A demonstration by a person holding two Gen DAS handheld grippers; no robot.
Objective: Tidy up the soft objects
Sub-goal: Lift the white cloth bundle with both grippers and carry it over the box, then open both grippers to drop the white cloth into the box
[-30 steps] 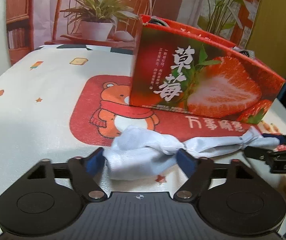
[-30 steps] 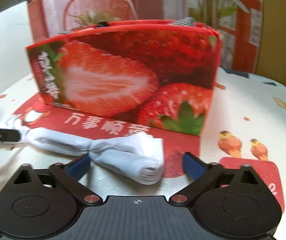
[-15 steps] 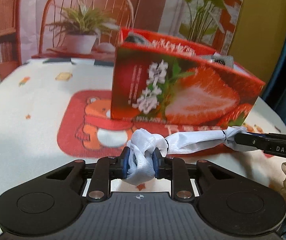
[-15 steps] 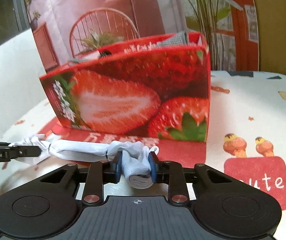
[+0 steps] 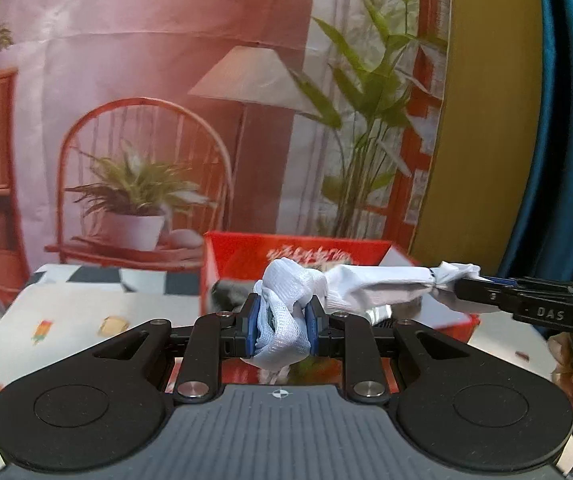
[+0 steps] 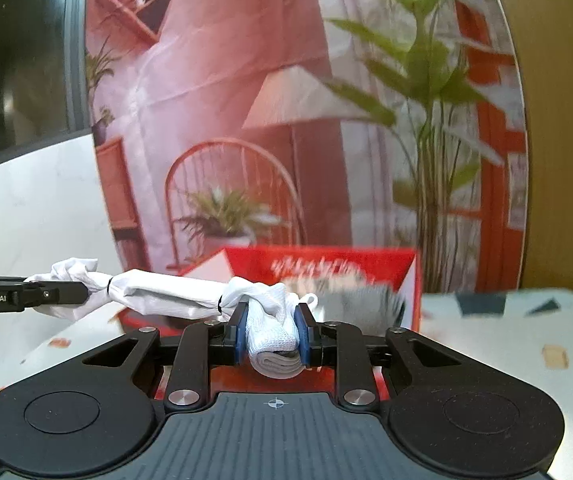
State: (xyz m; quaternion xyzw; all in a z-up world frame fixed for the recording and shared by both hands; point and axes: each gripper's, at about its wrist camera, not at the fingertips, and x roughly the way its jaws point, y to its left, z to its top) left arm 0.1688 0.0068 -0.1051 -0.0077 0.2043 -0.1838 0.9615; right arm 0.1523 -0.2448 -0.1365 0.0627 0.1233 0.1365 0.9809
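1. Pads (image 5: 251, 330) of the left gripper (image 5: 282, 330) pinch one knotted end of the white cloth bundle (image 5: 370, 290).
2. The right gripper (image 6: 270, 338) clamps the bundle's other end, blue pads pressed into the fabric.
3. The bundle hangs stretched between both grippers, in the air above the open red box (image 5: 298, 252).
4. A grey item (image 6: 350, 304) lies inside the box, which sits on a patterned tablecloth (image 5: 86, 308).
5. A printed backdrop (image 6: 222, 80) stands behind.

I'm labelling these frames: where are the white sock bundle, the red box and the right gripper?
white sock bundle (image 5: 370, 290): left wrist view, stretched middle.
red box (image 6: 326, 258): right wrist view, inner back wall.
right gripper (image 6: 271, 330): right wrist view, between its fingertips.
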